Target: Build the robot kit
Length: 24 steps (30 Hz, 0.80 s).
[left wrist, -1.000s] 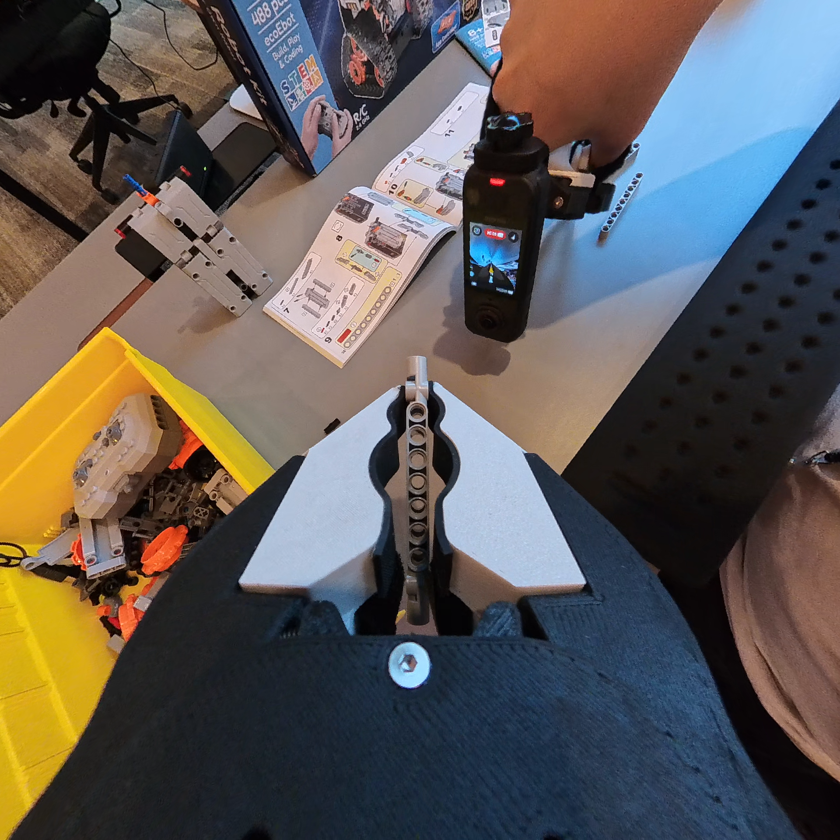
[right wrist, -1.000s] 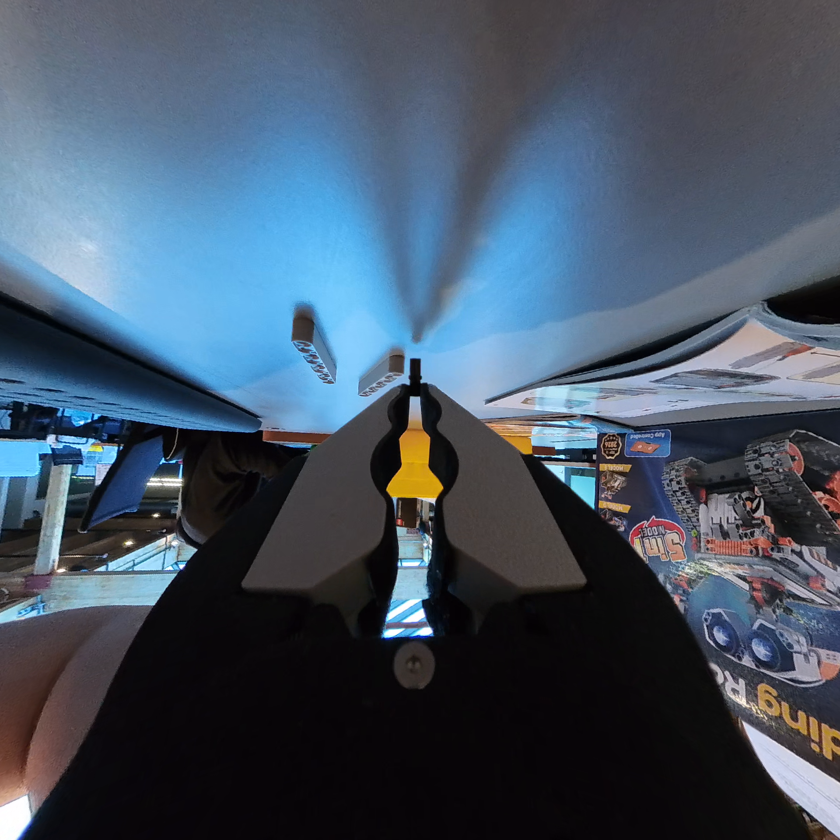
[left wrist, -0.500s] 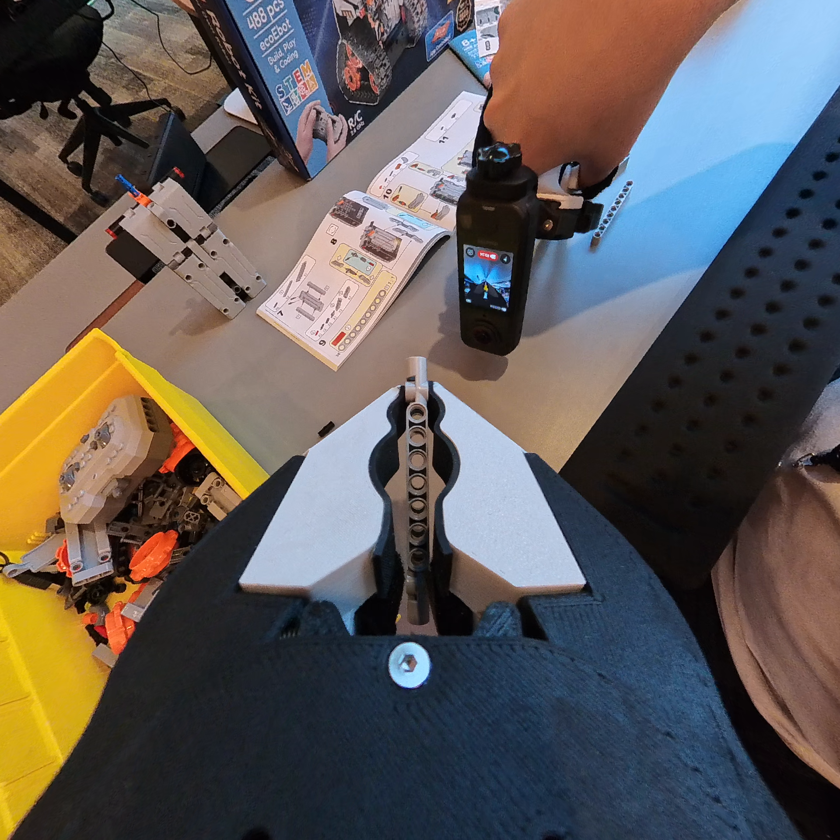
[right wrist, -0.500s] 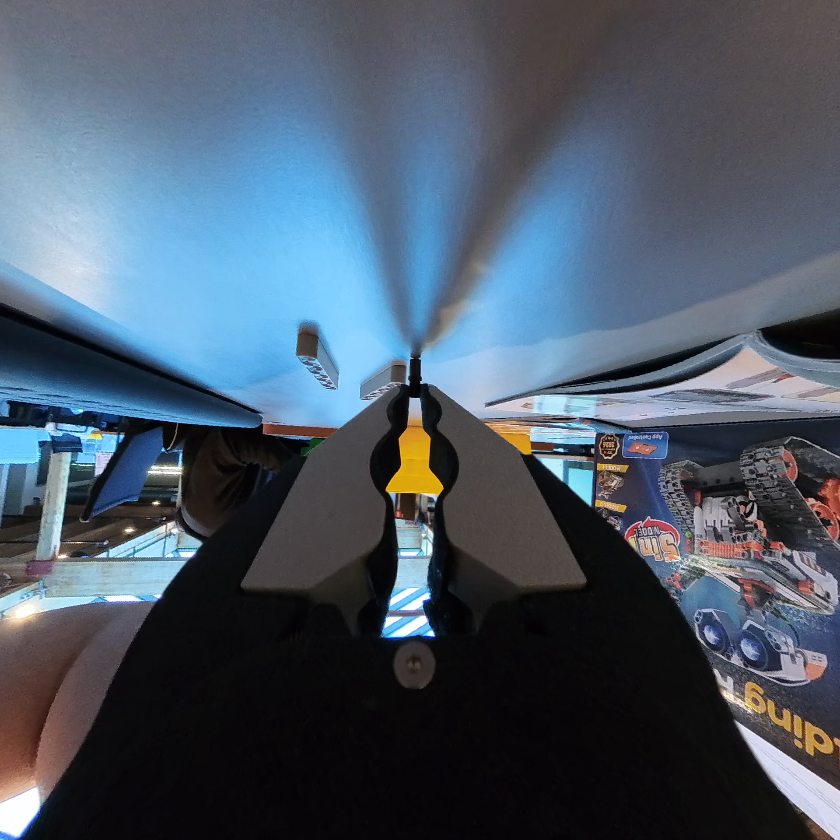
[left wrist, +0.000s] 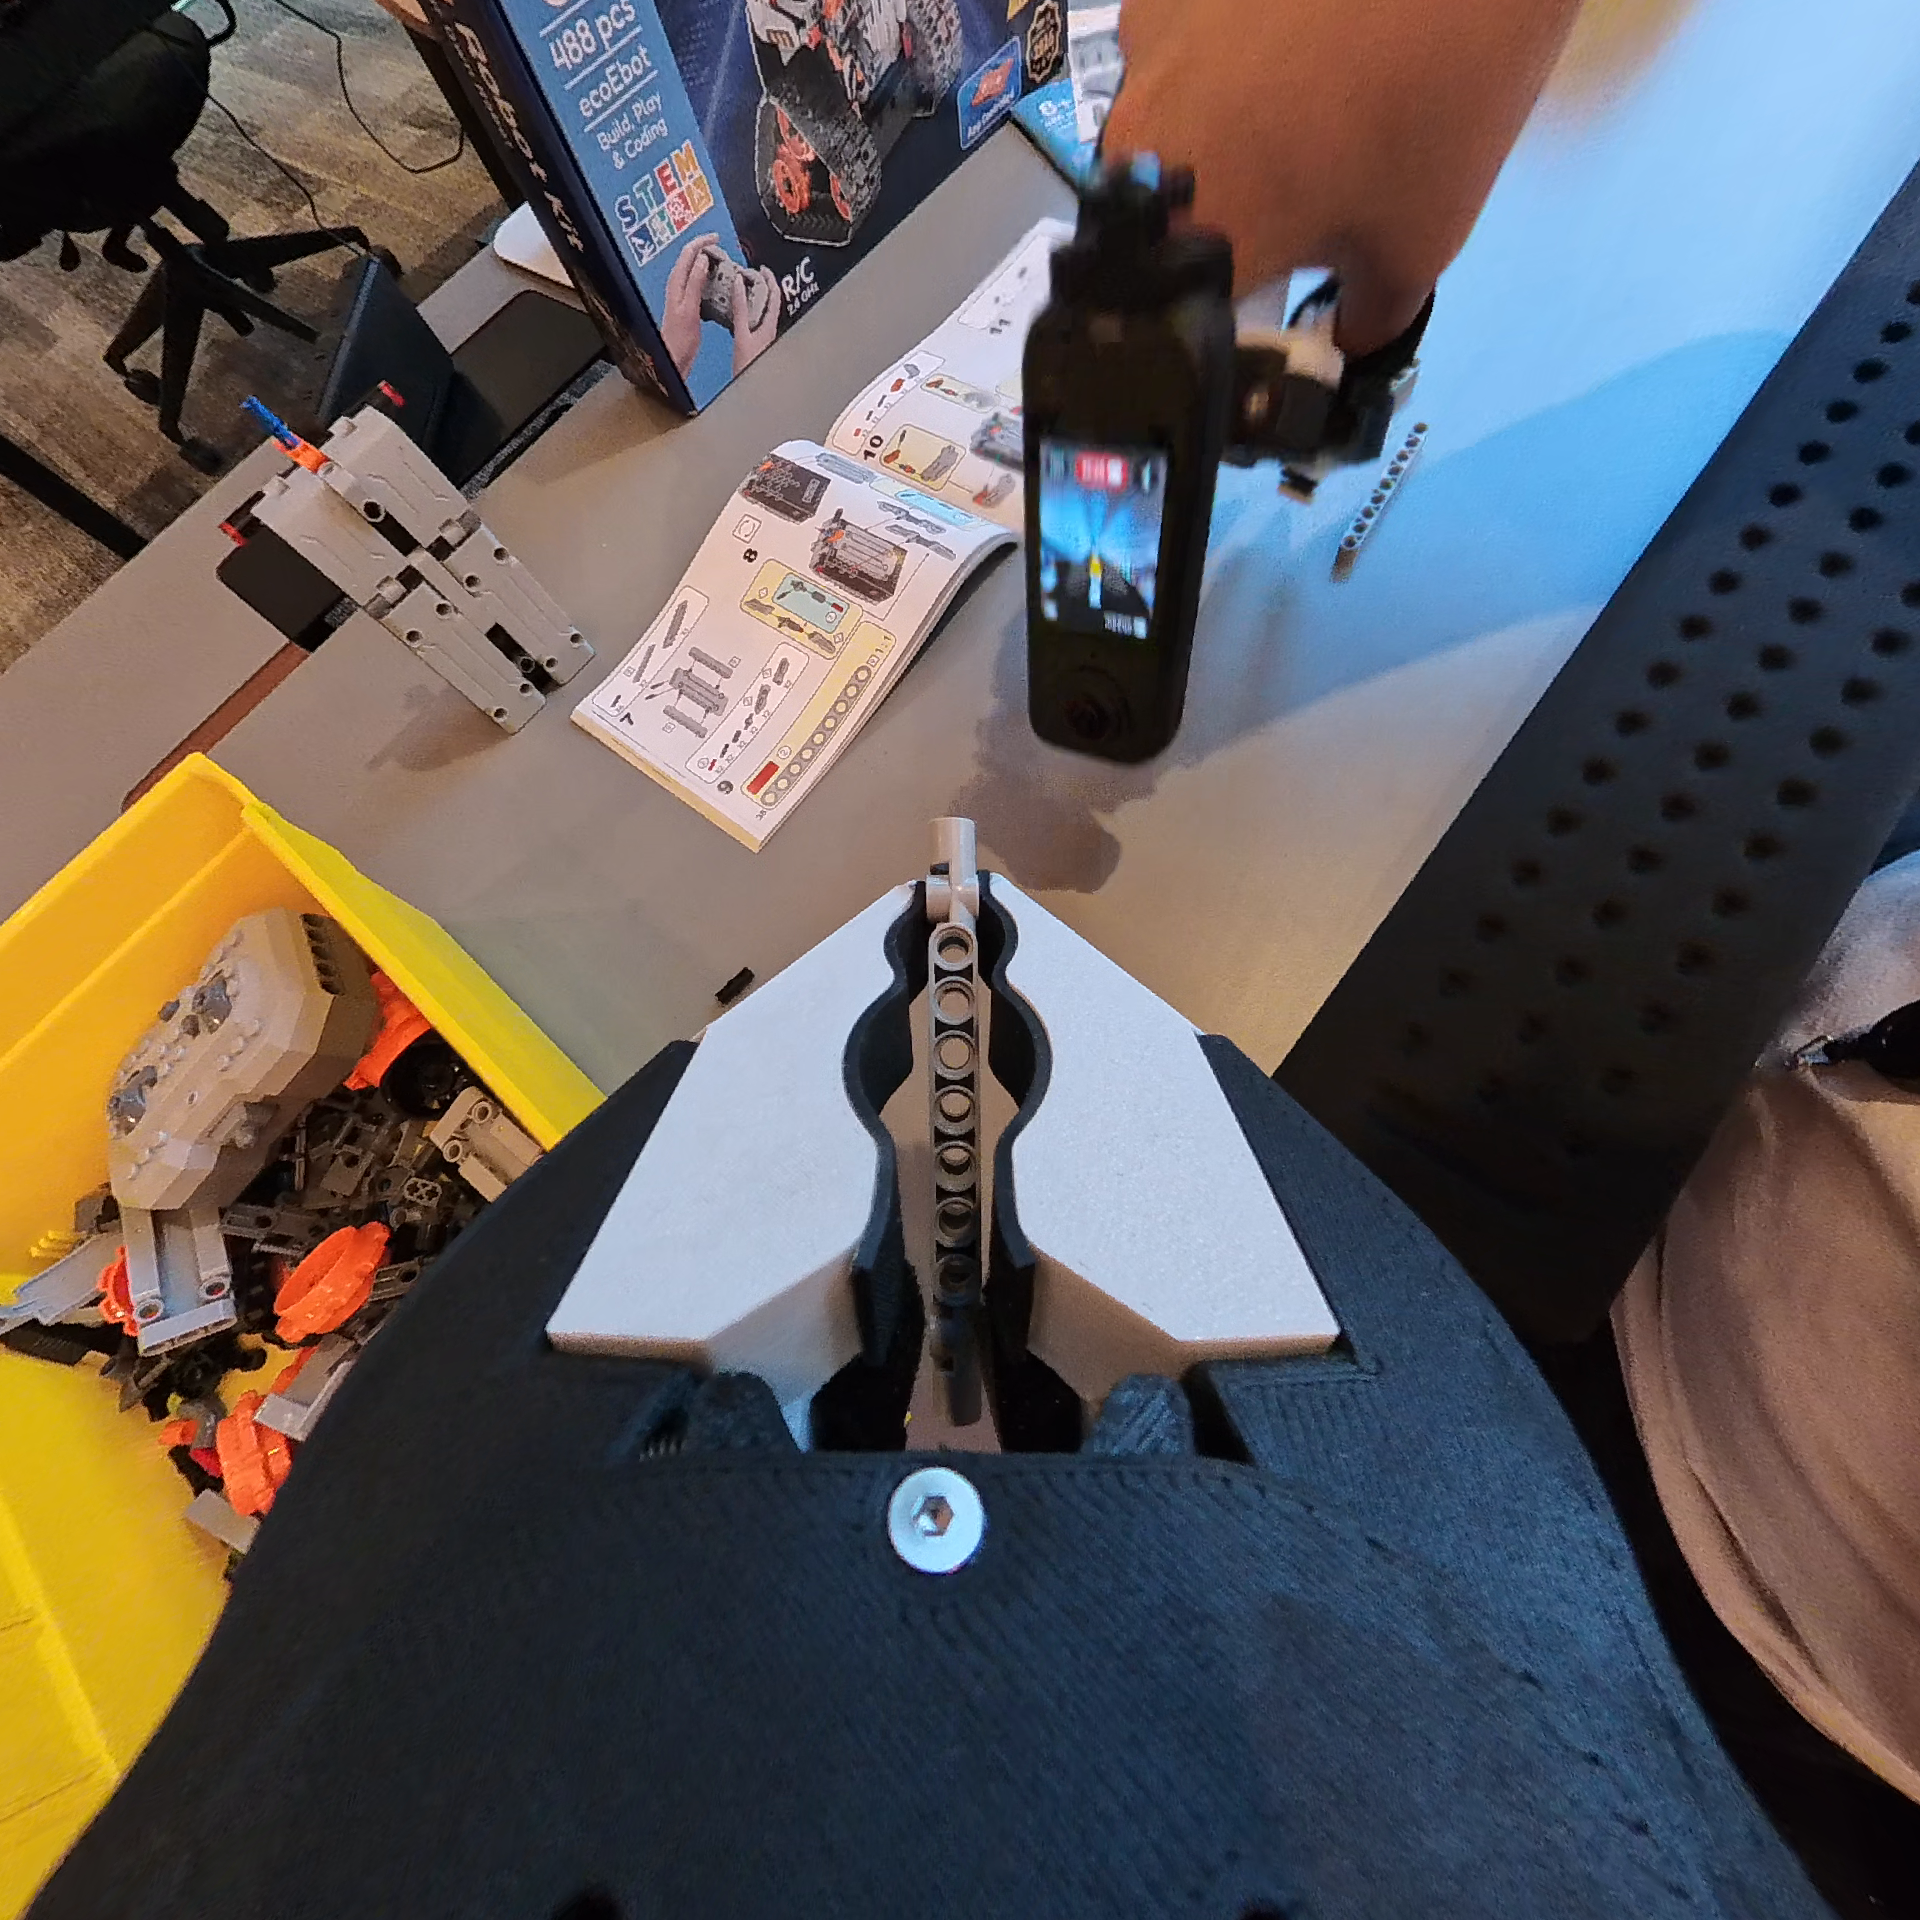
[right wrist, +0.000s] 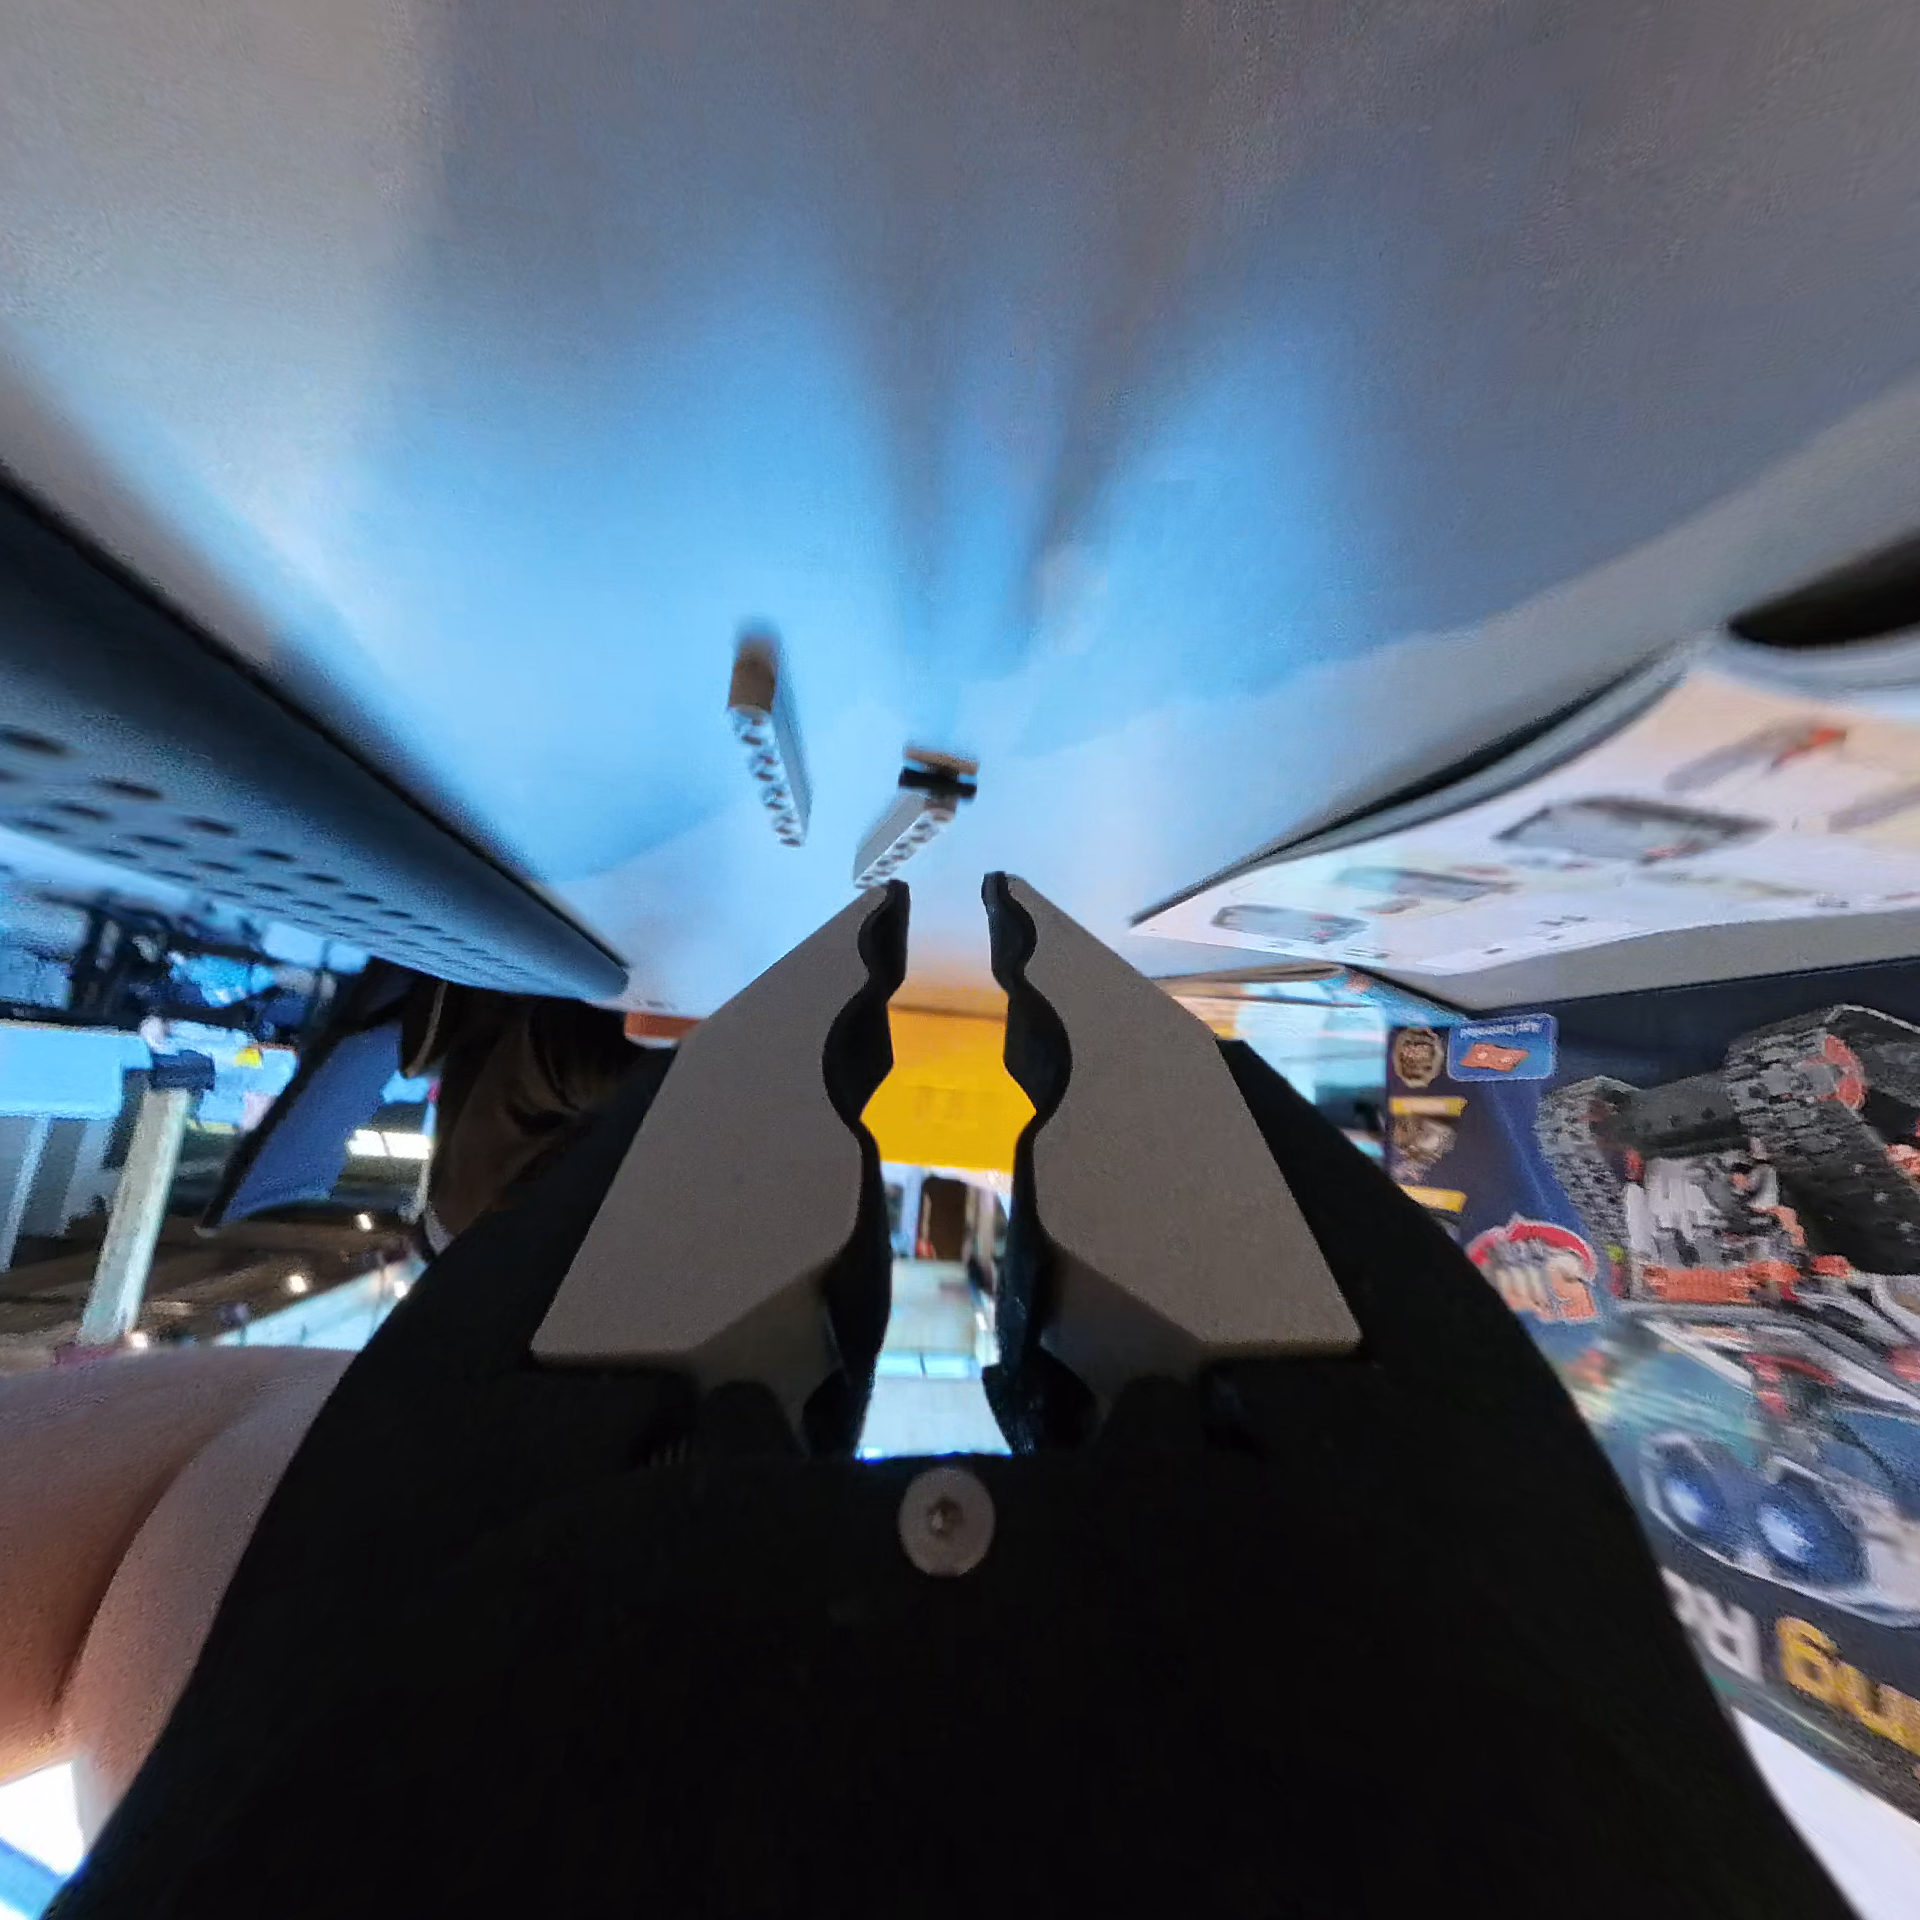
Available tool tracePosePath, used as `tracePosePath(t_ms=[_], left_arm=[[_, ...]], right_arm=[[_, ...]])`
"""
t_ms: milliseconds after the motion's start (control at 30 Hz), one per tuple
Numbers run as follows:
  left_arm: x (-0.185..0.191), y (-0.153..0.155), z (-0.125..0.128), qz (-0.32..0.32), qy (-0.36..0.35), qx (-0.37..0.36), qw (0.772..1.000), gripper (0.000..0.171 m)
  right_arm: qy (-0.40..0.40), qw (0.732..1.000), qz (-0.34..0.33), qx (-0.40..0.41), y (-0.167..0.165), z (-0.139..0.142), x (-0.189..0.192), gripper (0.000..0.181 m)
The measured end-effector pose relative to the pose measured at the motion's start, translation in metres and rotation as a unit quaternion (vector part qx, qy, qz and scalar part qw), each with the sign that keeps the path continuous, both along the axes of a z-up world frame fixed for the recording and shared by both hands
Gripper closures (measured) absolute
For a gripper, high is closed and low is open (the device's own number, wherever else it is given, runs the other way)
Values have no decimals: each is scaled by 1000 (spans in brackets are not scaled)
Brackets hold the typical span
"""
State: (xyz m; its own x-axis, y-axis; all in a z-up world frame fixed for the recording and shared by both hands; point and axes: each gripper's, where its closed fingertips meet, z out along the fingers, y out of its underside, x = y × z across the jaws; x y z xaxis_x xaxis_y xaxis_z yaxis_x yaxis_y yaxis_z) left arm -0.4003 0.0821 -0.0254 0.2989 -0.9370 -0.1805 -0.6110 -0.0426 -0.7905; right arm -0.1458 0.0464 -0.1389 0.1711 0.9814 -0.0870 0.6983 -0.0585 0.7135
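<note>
My left gripper [left wrist: 951,883] is shut on a long grey perforated beam [left wrist: 954,1091] that lies lengthwise between the fingers and pokes out past the tips, above the grey table [left wrist: 1195,935]. My right gripper [right wrist: 943,883], seen upside down in its own view, is open and empty just short of a short grey beam [right wrist: 904,821] on the table [right wrist: 935,312]. A black pin [right wrist: 938,779] sits at that beam's far end. A second grey beam [right wrist: 774,758] lies beside it. In the left wrist view a hand holds the right gripper's camera unit [left wrist: 1117,540], blurred.
A yellow bin [left wrist: 125,935] of grey, black and orange parts stands at left. A grey built assembly [left wrist: 416,561], an open instruction booklet [left wrist: 831,623], a blue kit box [left wrist: 675,156] and a loose black pin [left wrist: 734,985] are on the table. A black perforated panel [left wrist: 1662,831] runs along the right. The left gripper's tips are roughly 30 cm from the right gripper's.
My right gripper has opened and drawn back a little; the black pin it pinched now stays at the end of the short beam. My left gripper still holds its beam.
</note>
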Motion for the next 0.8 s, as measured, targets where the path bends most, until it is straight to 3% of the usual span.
tracePosePath(t_ms=[67, 133, 233, 267, 400, 433, 533, 600, 633, 733, 800], left_arm=[[-2, -1, 1, 1, -4, 0, 1000, 166], [-2, -3, 2, -2, -14, 0, 1000, 166], [4, -11, 5, -21, -36, -3, 999, 166], [8, -13, 7, -28, -40, -3, 999, 166], [32, -18, 13, -62, -37, 8, 997, 166], [39, -19, 13, -69, -36, 9, 997, 166], [54, -23, 12, -82, -31, 10, 996, 166], [61, -27, 9, -88, -26, 10, 996, 166], [63, -29, 7, -90, -23, 10, 996, 166], [63, -32, 2, -88, -15, 8, 996, 166], [62, -32, 2, -86, -13, 5, 996, 166]], right_arm=[[89, 996, -26, 13, -1, 12, -5, 166], [239, 967, -76, 51, 0, 24, -14, 169], [480, 856, -140, 131, 4, 34, -25, 169], [520, 830, -147, 137, -2, 30, -23, 162], [538, 808, -114, 212, -8, 10, -2, 158], [548, 794, -138, 225, -5, 11, -1, 160], [549, 752, -293, 219, 0, 7, 7, 172], [550, 733, -339, 210, -5, 6, 0, 176], [550, 732, -334, 225, -7, 6, -5, 179], [488, 761, -315, 289, -16, -7, -3, 181], [472, 758, -330, 308, -20, -13, -2, 181]])
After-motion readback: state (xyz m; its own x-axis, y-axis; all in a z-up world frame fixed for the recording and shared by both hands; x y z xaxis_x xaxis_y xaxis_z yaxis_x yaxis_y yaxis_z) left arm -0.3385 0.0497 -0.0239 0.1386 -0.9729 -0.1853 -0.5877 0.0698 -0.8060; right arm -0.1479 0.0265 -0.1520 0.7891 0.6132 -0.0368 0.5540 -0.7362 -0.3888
